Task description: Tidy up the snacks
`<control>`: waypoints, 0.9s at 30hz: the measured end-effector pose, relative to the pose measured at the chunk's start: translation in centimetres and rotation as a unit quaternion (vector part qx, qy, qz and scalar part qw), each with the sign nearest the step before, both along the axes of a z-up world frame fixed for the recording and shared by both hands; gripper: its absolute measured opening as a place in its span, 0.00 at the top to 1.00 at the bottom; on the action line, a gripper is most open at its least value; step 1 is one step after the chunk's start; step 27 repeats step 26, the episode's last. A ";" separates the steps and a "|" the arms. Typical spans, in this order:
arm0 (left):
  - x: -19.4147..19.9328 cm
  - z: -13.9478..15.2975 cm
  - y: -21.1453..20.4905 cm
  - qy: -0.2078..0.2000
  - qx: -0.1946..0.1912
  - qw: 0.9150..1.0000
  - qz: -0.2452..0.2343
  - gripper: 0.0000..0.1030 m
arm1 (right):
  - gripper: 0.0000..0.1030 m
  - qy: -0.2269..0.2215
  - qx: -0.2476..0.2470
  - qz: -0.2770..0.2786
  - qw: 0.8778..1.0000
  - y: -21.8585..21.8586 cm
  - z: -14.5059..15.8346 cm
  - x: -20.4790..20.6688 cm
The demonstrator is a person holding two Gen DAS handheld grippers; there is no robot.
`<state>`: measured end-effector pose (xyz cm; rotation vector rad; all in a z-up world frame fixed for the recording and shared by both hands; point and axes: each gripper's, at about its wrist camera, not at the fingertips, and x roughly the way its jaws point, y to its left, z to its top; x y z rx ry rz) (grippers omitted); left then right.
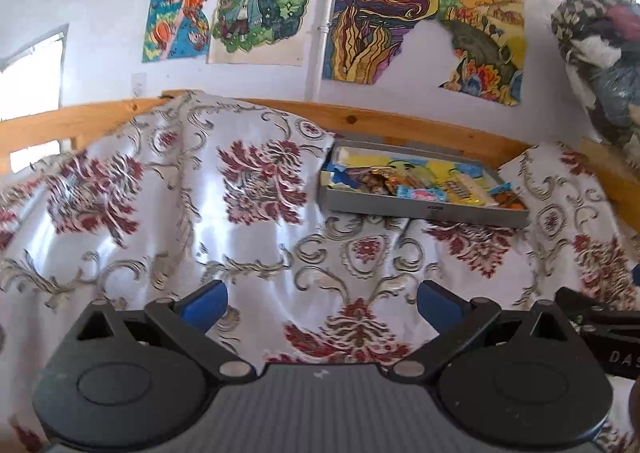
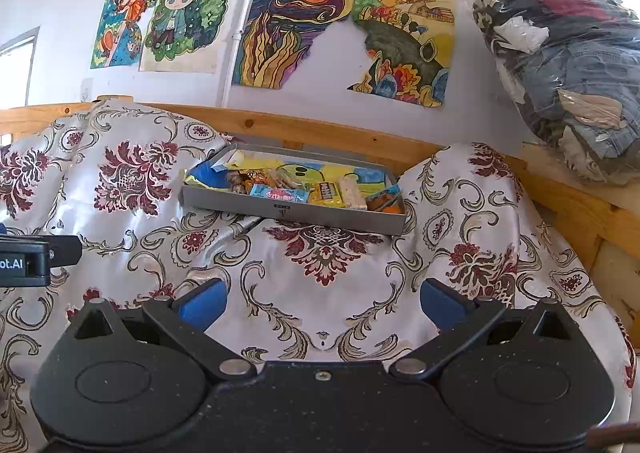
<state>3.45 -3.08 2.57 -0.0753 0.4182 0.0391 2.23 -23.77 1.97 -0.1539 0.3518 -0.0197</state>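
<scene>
Snack tray on patterned cloth

Left gripper (image 1: 320, 303) hangs wide apart and empty above the cloth (image 1: 160, 213); the grey tray (image 1: 424, 213) of snacks (image 1: 420, 183) lies beyond it.

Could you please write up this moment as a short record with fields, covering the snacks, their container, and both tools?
surface: floral cloth over a wooden frame
container: shallow grey tray, resting on the cloth near the wall
contents: wrapped snacks lined along the tray's front side
left tool: open, empty, short of the tray
right tool: open, empty, short of the tray
backdrop: coloured drawings on the wall; bagged clothes at right
</scene>
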 end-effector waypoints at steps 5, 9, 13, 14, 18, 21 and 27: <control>0.0 0.3 -0.2 -0.004 0.004 1.000 -0.008 0.01 | 0.01 0.003 -0.003 0.000 1.000 0.0 0.0 0.1; 0.0 0.4 -0.3 -0.001 0.003 1.000 -0.013 0.01 | 0.01 0.004 -0.004 0.001 1.000 0.0 -0.1 0.1; 0.1 0.4 -0.2 -0.002 0.008 1.000 -0.010 0.01 | 0.01 0.005 -0.007 0.002 1.000 0.1 -0.1 0.2; 0.0 0.4 -0.2 -0.003 0.008 1.000 -0.010 0.01 | 0.01 0.005 -0.008 0.002 1.000 0.1 -0.1 0.1; 0.0 0.4 -0.3 -0.002 0.008 1.000 -0.009 0.01 | 0.01 0.005 -0.009 0.002 1.000 0.2 -0.1 0.1; 0.0 0.4 -0.2 -0.003 0.010 1.000 -0.009 0.01 | 0.01 0.005 -0.009 0.002 1.000 0.2 -0.1 0.1; 0.0 0.4 -0.2 -0.002 0.009 1.000 -0.009 0.01 | 0.01 0.005 -0.010 0.003 1.000 0.2 -0.1 0.1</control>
